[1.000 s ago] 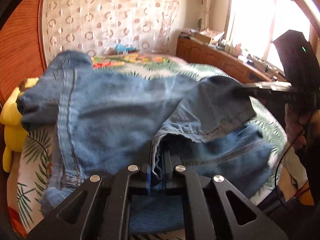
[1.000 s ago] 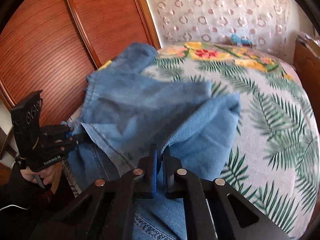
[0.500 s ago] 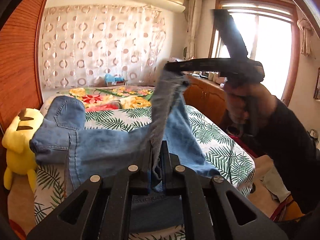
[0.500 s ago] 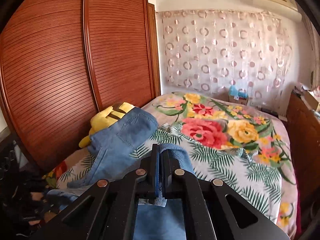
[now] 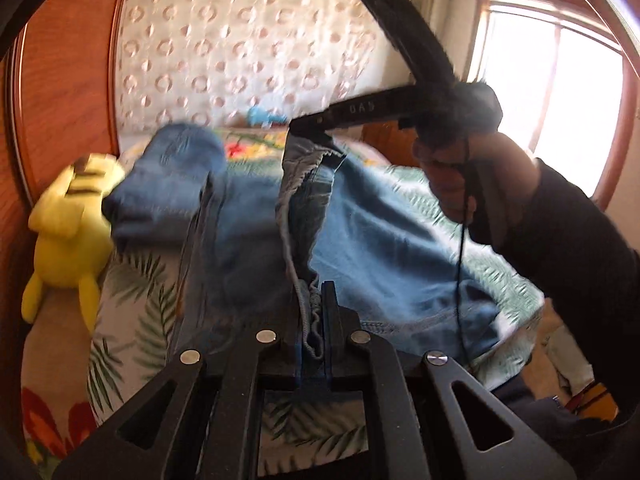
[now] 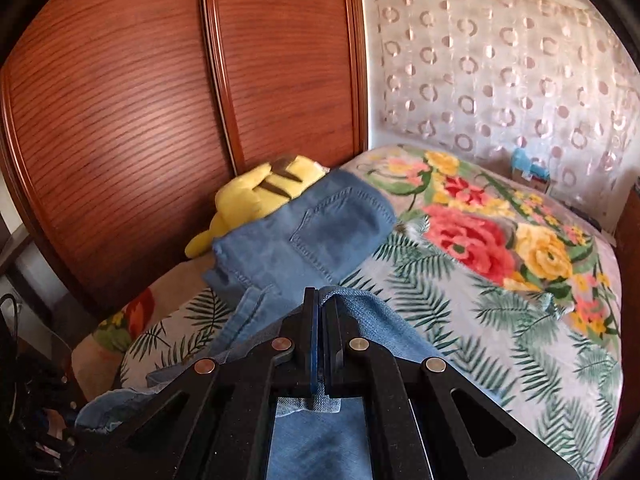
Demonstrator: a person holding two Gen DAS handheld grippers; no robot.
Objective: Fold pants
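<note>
Blue denim pants lie across the floral bed. The seat end with a back pocket rests at the bed's left side against a yellow plush. My left gripper is shut on a hem edge of the pants near the bed's near edge. My right gripper is shut on another hem edge and holds it raised above the bed; it also shows in the left wrist view, with cloth hanging from its tip. The pants drape under its jaws.
A yellow plush toy sits at the bed's left side, seen also in the right wrist view. A wooden wardrobe stands left of the bed. A patterned curtain hangs behind. A window is at right.
Both grippers lifted the gripped hem edges up off the pile and carried them over the bed. The right gripper now sits lower and nearer the seat end than half a second ago.
</note>
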